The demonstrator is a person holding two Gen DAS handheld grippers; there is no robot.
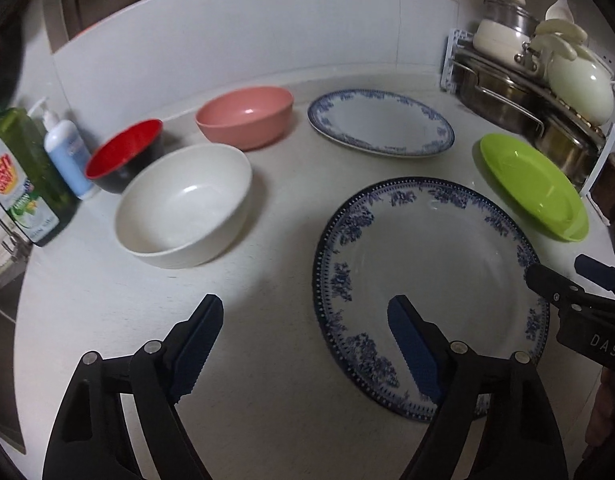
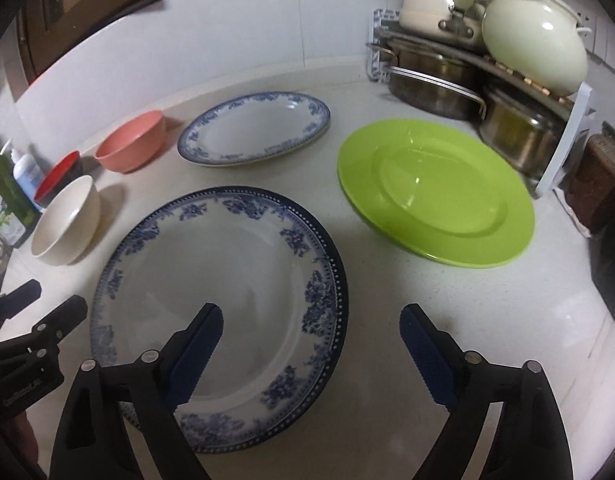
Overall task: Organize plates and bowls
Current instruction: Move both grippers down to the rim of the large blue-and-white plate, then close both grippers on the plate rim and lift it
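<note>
On the white counter lies the big blue-rimmed plate, under both spread, empty grippers: left gripper, right gripper. At two o'clock from it sits the green plate; at nine o'clock, the white bowl; at twelve, the oval plate beside the pink bowl.

A large round blue-and-white floral plate lies flat at the near middle of the desk, with a lime-green plate to its right and an oval blue-patterned plate behind it. To the left stand three upright, empty bowls: a white bowl nearest, a pink bowl behind it, and a red-and-black bowl just beside the white one.
</note>
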